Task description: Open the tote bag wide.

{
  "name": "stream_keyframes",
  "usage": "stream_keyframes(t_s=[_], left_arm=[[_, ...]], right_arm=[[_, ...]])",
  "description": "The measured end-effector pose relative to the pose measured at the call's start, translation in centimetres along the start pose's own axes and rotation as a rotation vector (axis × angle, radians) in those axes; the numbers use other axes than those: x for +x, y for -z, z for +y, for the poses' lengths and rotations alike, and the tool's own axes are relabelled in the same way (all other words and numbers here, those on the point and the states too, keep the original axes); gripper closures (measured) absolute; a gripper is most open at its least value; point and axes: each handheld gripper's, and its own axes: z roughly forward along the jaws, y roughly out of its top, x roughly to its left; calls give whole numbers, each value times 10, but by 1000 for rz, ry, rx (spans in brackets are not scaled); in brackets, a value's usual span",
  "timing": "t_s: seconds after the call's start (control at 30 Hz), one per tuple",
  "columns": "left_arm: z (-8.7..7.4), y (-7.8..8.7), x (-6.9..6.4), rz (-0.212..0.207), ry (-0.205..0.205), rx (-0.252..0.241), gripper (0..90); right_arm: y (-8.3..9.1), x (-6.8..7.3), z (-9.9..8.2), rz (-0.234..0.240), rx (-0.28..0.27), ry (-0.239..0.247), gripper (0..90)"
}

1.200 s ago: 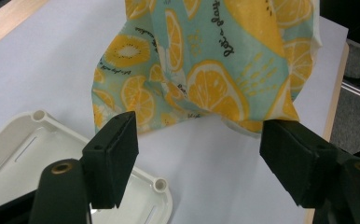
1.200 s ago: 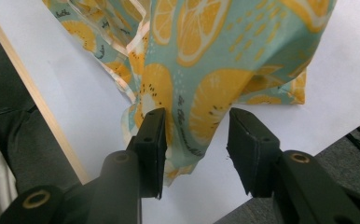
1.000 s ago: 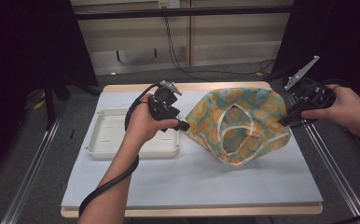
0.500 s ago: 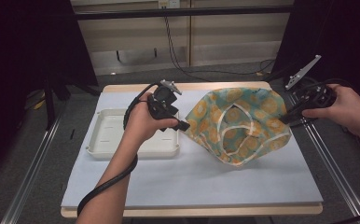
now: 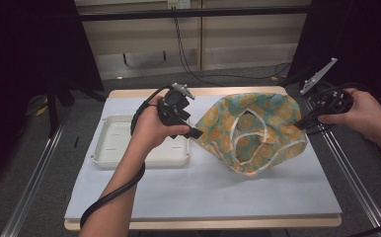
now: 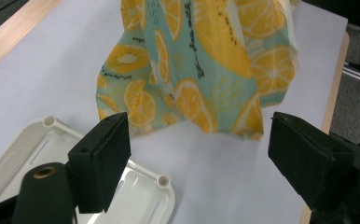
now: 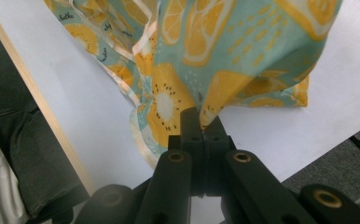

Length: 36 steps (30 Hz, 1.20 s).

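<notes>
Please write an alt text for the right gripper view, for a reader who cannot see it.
The right hand-held gripper is shut on a fold of the fruit-print cloth, teal with orange slices, which hangs lifted above the pale blue mat. The table's wooden edge runs along the left.

Black tongs (image 5: pixel 197 132) with trailing cables (forearms apparently bare), grey three-cornered plates.

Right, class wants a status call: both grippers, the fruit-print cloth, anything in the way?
Left gripper open, jaws just widening, nothing between them. Right gripper shut on fruit-print cloth, edge lifted off the table. White tray beside the cloth, not blocking.
</notes>
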Motion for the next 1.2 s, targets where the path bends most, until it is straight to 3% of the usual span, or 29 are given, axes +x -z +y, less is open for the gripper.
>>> stream_keyframes(t_s=[0.13,0.17,0.27,0.4,0.43,0.53,0.63,0.93,1.0,1.17,1.2], left_arm=[[8,-4,-3,13,-28,13,239],[10,-4,-2,11,-39,22,257],[17,-7,-2,-5,-22,37,342],[24,-11,-1,-13,-28,59,458],[25,-12,-1,-29,-20,61,477],[28,-15,0,-34,-29,83,643],[29,-14,1,-31,-17,57,819],[36,-5,7,-40,14,29,871],[39,-1,9,-37,14,39,873],[40,5,15,-32,30,11,876],[41,7,16,-29,50,-13,876]], right_arm=[[1,1,1,-1,-4,-10,900],[1,-1,1,-1,3,12,900],[2,0,3,-1,2,7,900],[3,-1,5,-2,2,17,900],[3,0,6,3,-3,-3,900],[2,-1,7,-2,-1,5,900],[2,-2,9,3,-1,8,900],[19,-11,16,-21,-11,-2,900],[24,-11,19,-28,-27,-25,900],[33,-15,22,-41,-47,-20,900],[37,-15,24,-46,-60,-31,900]])
